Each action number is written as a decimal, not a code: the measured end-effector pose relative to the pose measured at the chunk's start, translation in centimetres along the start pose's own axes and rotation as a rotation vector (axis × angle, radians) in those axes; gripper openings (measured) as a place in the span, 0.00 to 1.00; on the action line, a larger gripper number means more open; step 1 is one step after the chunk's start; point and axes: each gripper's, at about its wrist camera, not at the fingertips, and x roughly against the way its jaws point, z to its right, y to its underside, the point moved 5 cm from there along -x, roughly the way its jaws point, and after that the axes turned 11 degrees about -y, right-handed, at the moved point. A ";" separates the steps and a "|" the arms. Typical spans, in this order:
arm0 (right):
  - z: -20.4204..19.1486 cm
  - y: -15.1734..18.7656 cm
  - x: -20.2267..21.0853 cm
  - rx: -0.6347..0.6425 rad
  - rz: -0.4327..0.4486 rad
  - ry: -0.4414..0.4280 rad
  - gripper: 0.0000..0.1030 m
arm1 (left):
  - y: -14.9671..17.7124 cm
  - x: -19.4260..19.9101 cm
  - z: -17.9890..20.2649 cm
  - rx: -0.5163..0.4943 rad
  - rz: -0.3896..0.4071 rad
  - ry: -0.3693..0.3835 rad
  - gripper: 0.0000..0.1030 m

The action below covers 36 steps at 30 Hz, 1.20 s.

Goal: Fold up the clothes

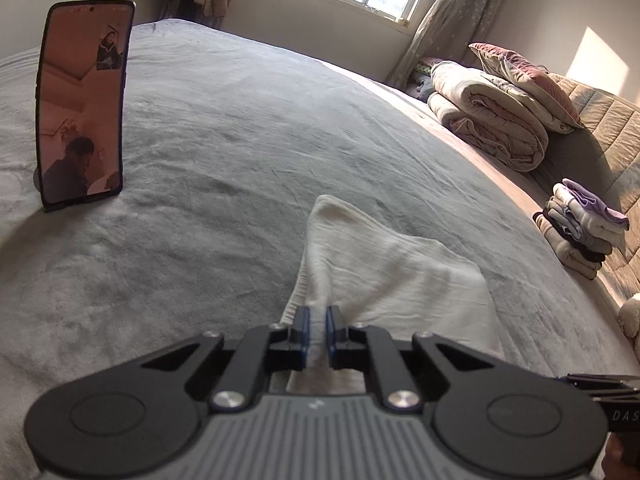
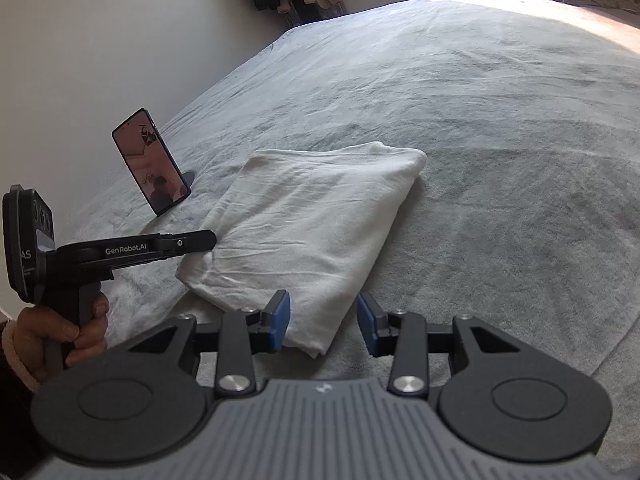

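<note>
A white folded garment (image 2: 312, 216) lies on the grey bed cover (image 2: 480, 140). My left gripper (image 1: 317, 316) is shut on a bunched edge of this white garment (image 1: 384, 264), which rises into a ridge between the blue pads. In the right wrist view the left gripper (image 2: 210, 239) reaches the cloth's left near edge from the side, held by a hand (image 2: 80, 332). My right gripper (image 2: 323, 308) stands open over the garment's near corner. Its left pad (image 2: 281, 320) is at the cloth's edge and its right pad is off the cloth.
A phone (image 1: 82, 108) stands upright on the bed at the left, its screen lit. At the right are a stack of folded clothes (image 1: 580, 232), a rolled quilt (image 1: 488, 120) and a pillow (image 1: 524, 80). Behind the bed there is a window and dark hanging clothes.
</note>
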 end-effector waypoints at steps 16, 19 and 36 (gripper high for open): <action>2.6 -2.1 -1.8 -0.197 0.024 -0.068 0.49 | -2.6 -4.5 -0.4 0.020 -0.157 0.067 0.48; 2.8 -2.6 -1.9 -0.194 0.025 -0.059 0.49 | -2.9 -4.6 0.8 -0.064 -0.148 0.013 0.52; 3.0 -3.1 -0.8 -0.128 -0.005 0.085 0.59 | -2.7 -3.6 2.6 -0.249 -0.201 -0.192 0.81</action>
